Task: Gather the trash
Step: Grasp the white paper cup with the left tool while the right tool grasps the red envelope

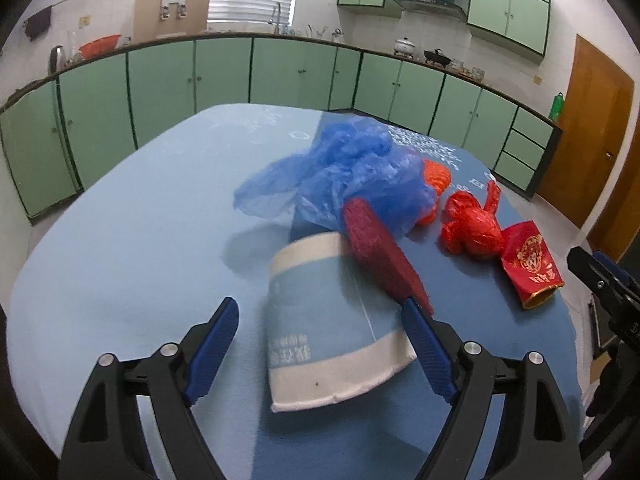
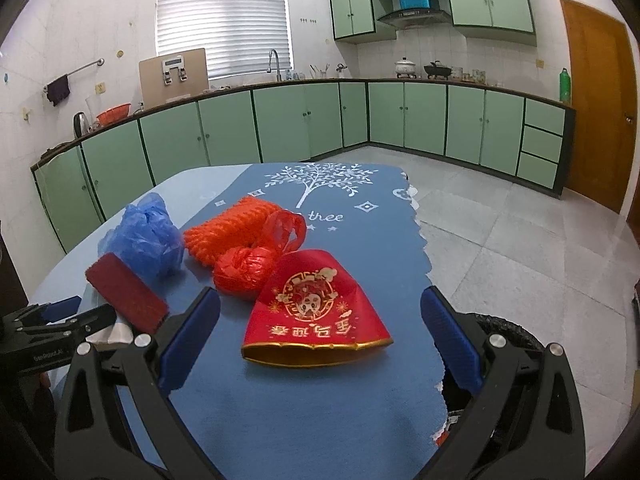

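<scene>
On the blue tablecloth lies a blue-and-white paper package (image 1: pixel 332 320), between the wide-open fingers of my left gripper (image 1: pixel 324 320), not clamped. A dark red flat box (image 1: pixel 384 256) leans on it; it also shows in the right wrist view (image 2: pixel 126 292). Behind are a crumpled blue plastic bag (image 1: pixel 344 176) (image 2: pixel 144 236), orange foam netting (image 2: pixel 228 228), a knotted red plastic bag (image 1: pixel 472 224) (image 2: pixel 248 264) and a red envelope pouch with gold print (image 1: pixel 532 264) (image 2: pixel 316 312). My right gripper (image 2: pixel 320 320) is open around the red pouch, apart from it.
The table edge (image 2: pixel 424 248) runs along the right, with tiled floor beyond. A dark bin rim (image 2: pixel 504 328) shows below the right finger. Green kitchen cabinets (image 2: pixel 304 120) line the far walls. The left gripper (image 2: pixel 60 320) appears at the right view's left edge.
</scene>
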The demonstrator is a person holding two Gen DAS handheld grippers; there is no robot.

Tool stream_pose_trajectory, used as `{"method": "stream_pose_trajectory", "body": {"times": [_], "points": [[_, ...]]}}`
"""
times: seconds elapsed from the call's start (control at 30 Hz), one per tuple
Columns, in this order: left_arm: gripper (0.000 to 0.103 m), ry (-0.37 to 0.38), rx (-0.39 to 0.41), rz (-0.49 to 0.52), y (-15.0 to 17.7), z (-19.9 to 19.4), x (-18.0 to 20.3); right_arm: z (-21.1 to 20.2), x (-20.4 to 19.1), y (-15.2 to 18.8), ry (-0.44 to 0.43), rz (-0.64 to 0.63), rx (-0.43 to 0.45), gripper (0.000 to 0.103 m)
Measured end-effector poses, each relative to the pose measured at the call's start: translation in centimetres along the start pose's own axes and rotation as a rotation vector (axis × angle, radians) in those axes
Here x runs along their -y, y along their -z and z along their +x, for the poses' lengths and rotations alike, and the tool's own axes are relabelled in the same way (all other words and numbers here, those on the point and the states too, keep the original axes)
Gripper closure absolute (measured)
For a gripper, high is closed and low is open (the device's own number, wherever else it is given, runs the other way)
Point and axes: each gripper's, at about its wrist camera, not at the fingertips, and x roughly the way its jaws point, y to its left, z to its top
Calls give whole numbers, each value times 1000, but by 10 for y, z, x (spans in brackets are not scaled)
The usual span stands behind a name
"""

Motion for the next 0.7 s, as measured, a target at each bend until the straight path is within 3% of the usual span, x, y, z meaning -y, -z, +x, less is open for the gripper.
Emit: {"method": "stream_pose_trajectory", "body": {"times": [0.1,0.2,0.7], "points": [[38,32,2,-1,1,0,4,4,2,2,-2,-3,-17,6],[54,11,37,-3,1,-6,8,10,4,3,6,-9,-36,6],[60,-7,83,34,-6,-6,26,42,22,-7,-3,-23,-117,8]]}}
